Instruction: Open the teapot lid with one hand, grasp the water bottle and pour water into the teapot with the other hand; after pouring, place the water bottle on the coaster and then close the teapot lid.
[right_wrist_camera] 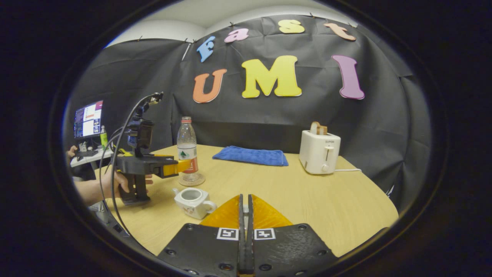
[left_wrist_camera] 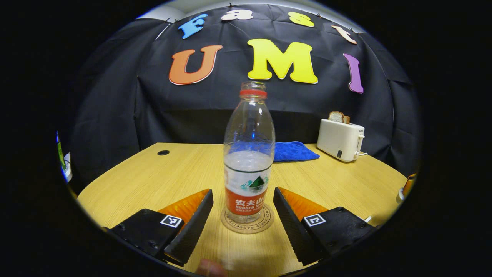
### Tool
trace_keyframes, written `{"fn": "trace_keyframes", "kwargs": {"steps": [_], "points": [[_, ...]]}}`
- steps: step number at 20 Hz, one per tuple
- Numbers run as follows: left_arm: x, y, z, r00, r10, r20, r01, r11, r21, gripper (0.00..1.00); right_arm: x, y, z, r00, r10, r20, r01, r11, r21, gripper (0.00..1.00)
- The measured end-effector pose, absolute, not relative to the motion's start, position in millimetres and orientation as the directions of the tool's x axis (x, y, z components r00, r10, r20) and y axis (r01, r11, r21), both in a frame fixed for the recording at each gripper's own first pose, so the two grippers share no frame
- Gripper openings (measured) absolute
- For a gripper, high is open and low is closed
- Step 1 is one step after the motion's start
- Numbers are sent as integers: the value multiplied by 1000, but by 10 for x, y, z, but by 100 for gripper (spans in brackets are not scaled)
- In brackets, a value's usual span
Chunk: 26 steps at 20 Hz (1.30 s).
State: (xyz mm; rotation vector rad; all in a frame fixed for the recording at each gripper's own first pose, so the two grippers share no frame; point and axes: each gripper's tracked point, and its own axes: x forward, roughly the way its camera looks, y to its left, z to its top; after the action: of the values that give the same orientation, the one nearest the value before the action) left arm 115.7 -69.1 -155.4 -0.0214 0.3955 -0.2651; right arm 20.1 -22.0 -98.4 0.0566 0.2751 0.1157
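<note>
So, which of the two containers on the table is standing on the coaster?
The water bottle stands upright on the round coaster. The small white teapot, lid off, sits directly on the table.

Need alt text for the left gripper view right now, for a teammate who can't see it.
An uncapped water bottle, partly full, stands upright on a round coaster on the wooden table, between the fingers of the open left claw, which are not touching it. Behind it lie a blue cloth and a toaster holding bread.
</note>
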Motion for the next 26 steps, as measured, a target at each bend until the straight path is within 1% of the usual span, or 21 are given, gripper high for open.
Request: {"fn": "trace_keyframes", "kwargs": {"steps": [4, 8, 11, 15, 19, 26], "points": [[818, -307, -1516, 903, -199, -380, 187, 980, -71, 99, 441, 185, -892, 952, 204, -227, -187, 978, 94, 0], [471, 75, -1540, 913, -118, -392, 105, 993, -53, 98, 651, 577, -859, 939, 273, -209, -255, 961, 108, 0], [270, 259, -1472, 924, -77, -376, 65, 997, -44, 98, 760, 830, -891, 929, 310, -204, -297, 951, 90, 0], [145, 339, -1342, 939, -50, -341, 37, 998, -45, 98, 821, 881, -1085, 921, 304, -244, -295, 953, 77, 0], [115, 325, -1192, 951, -50, -304, 45, 999, -21, 98, 798, 877, -1099, 924, 301, -236, -291, 954, 76, 0], [71, 227, -1071, 956, -61, -287, 56, 998, -26, 98, 773, 872, -1103, 932, 298, -209, -290, 955, 69, 0]]}}
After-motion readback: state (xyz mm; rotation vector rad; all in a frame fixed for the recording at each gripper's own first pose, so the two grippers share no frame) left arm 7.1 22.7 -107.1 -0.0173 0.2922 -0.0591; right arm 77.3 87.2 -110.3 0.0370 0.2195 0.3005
